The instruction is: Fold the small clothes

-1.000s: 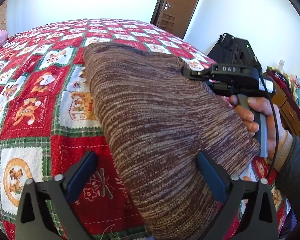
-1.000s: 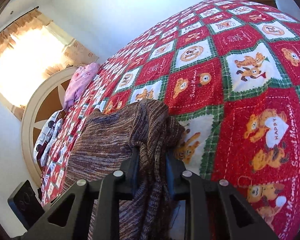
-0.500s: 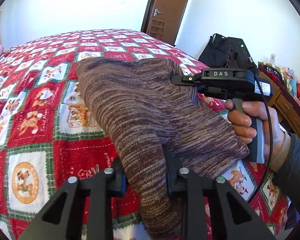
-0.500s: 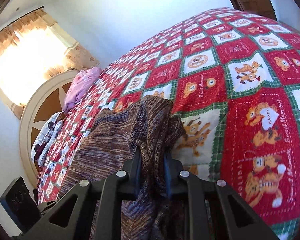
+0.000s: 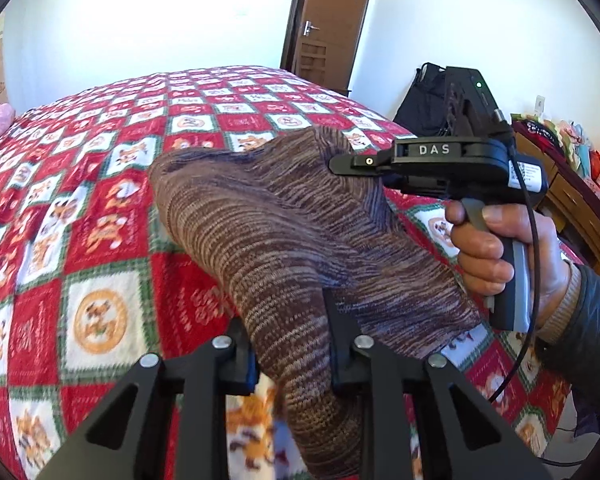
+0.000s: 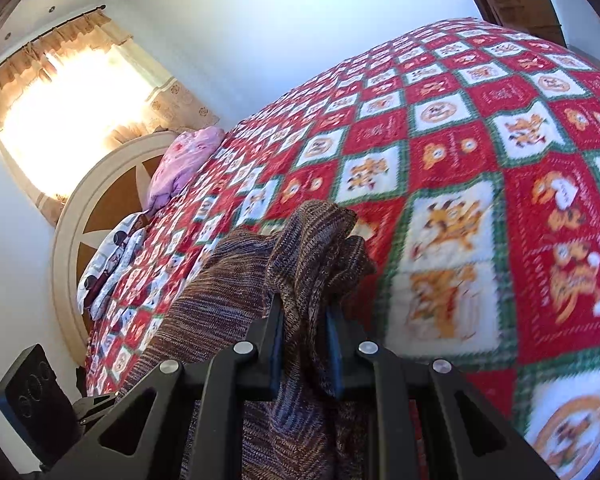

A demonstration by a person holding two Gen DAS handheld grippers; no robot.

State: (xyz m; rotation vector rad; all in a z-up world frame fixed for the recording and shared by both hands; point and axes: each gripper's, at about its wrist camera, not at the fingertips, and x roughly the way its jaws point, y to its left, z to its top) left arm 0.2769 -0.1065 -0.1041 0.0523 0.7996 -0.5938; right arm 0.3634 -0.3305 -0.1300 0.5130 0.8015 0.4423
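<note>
A brown striped knit garment (image 5: 268,216) lies on the red, white and green bear-patterned bedspread (image 5: 100,200), with its near edge raised off the bed. My left gripper (image 5: 290,320) has one corner of that edge between its pads, and its jaws are closing on the bunched knit. In the left wrist view a person's hand (image 5: 496,248) holds my right gripper (image 5: 336,164) at the garment's right side. The right wrist view shows that gripper (image 6: 302,316) shut on a gathered fold of the knit garment (image 6: 220,280), held above the bedspread (image 6: 480,140).
A pink pillow (image 6: 184,160) and a round cream headboard (image 6: 100,200) stand at the bed's head, under a bright curtained window. A brown door (image 5: 324,20), a black bag (image 5: 428,100) and a cluttered wooden dresser (image 5: 572,200) lie beyond the bed's foot and right side.
My left jaws went from wide open around the garment's near edge to closed on it. Both grippers have risen and carried the edge toward the far side of the bed.
</note>
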